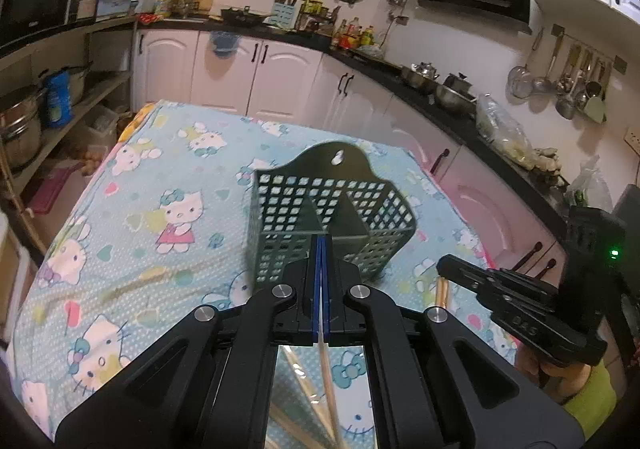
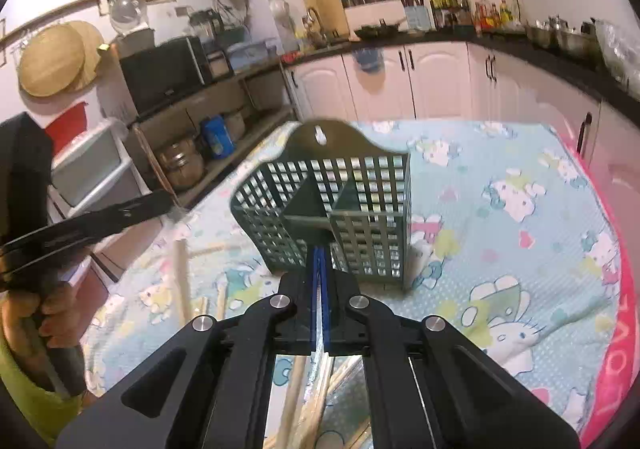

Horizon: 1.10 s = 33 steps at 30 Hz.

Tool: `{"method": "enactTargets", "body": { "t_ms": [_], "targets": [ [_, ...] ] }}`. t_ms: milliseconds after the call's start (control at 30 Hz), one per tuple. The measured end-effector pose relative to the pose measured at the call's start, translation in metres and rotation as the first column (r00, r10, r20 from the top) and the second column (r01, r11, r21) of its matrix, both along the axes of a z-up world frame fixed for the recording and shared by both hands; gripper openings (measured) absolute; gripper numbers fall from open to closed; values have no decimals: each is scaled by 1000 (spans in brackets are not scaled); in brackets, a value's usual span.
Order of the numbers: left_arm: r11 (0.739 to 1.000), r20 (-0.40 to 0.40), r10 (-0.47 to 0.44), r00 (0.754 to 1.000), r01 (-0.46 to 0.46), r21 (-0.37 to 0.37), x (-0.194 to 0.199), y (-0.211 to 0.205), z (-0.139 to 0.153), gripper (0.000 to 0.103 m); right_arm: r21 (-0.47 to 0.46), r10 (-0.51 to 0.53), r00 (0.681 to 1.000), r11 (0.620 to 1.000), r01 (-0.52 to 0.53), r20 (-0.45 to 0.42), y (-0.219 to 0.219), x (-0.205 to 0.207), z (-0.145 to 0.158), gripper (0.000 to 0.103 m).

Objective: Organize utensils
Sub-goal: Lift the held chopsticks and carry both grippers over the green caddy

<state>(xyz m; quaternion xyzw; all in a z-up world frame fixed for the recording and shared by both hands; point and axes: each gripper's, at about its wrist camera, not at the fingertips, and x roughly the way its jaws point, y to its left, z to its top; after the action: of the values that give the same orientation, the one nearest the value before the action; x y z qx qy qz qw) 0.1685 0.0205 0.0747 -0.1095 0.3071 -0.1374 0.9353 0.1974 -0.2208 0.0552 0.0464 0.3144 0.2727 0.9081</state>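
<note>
A dark green mesh utensil basket (image 1: pixel 332 205) (image 2: pixel 360 209) with inner dividers stands upright on the cartoon-cat tablecloth (image 1: pixel 160 169). In the left wrist view my left gripper (image 1: pixel 322 239) is shut just in front of the basket, and a thin pale chopstick (image 1: pixel 329 377) hangs down from between its blue pads. My right gripper (image 2: pixel 320 249) is likewise shut before the basket's near wall, with a pale chopstick (image 2: pixel 319 365) pinched between its pads. Each gripper also shows in the other's view: the right gripper (image 1: pixel 444 263) and the left gripper (image 2: pixel 168 197), held by a hand.
Several loose chopsticks (image 2: pixel 181 277) lie on the cloth left of the basket and below my right gripper. White kitchen cabinets (image 1: pixel 256 73) and a cluttered dark counter ring the table. Open shelves with pots (image 2: pixel 180 165) stand to the left. A pink edge (image 2: pixel 616 329) borders the cloth at right.
</note>
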Motion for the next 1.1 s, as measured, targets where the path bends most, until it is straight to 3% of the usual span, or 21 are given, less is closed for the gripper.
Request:
{"method": "enactTargets", "body": {
  "t_ms": [400, 1100],
  "targets": [
    [999, 86, -45, 995, 44, 14, 7, -14, 41, 0, 48, -42, 986, 998, 34, 164, -16, -18, 65, 2],
    [999, 268, -40, 962, 29, 44, 49, -20, 132, 0, 117, -103, 939, 991, 68, 327, -1, 53, 147, 1]
  ]
}}
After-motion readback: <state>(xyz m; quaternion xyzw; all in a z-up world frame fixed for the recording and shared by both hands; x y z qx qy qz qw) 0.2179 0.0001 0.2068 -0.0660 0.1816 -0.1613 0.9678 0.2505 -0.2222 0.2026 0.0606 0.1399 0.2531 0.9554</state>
